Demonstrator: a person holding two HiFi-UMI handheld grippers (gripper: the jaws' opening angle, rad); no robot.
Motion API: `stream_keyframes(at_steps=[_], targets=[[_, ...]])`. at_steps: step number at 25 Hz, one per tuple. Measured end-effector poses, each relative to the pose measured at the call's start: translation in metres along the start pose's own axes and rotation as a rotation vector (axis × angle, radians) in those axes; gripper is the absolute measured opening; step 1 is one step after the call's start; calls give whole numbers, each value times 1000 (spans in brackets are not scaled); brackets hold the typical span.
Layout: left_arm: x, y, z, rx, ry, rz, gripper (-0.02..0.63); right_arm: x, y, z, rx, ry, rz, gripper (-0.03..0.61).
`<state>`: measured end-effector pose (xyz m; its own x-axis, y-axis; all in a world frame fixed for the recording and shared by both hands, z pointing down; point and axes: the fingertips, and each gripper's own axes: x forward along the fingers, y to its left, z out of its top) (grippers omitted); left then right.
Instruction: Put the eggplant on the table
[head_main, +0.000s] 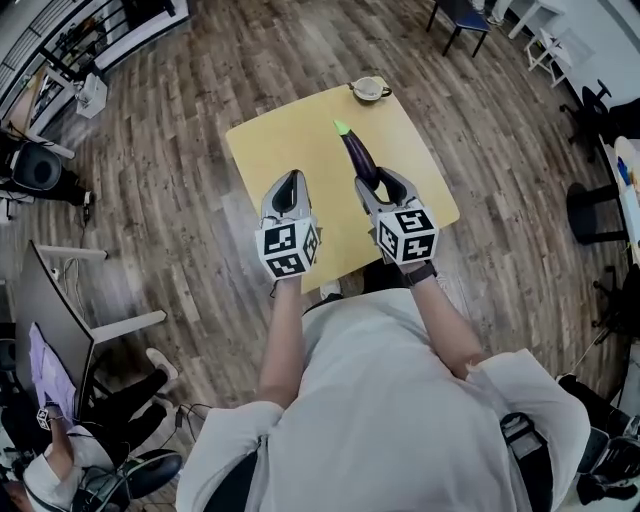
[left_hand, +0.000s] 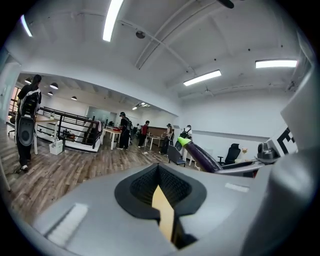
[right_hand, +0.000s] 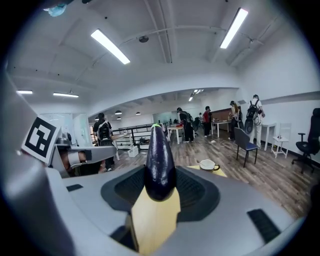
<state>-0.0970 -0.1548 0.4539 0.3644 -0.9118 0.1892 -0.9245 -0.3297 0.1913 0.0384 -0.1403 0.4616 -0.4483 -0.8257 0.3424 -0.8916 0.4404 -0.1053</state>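
A dark purple eggplant (head_main: 356, 153) with a green stem end hangs over the square yellow table (head_main: 280, 140), pointing away from me. My right gripper (head_main: 383, 186) is shut on its near, thick end. In the right gripper view the eggplant (right_hand: 159, 162) stands out straight between the two jaws. My left gripper (head_main: 290, 182) hovers beside it over the table's near half, shut with nothing in it. The left gripper view catches the eggplant (left_hand: 201, 154) off to the right.
A pale cup (head_main: 369, 89) stands at the table's far edge. Wooden floor surrounds the table. A blue chair (head_main: 462, 18) is beyond it, a desk and seated person (head_main: 60, 440) at lower left, black stools (head_main: 590, 212) at right. Several people stand far off.
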Motion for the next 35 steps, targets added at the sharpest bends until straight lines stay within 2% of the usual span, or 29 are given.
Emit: stream_keyframes(at_steps=[4,18,35], targets=[[22,5,-12,-20,22,11,8,18,-17,-13,-4,34,-4,193],[100,24,-33,-69,140,61,8,106,-58,-29,43,163,78,193],[147,66,-89,-117,297,130,8,195,-92,-68,99,286,100,193]])
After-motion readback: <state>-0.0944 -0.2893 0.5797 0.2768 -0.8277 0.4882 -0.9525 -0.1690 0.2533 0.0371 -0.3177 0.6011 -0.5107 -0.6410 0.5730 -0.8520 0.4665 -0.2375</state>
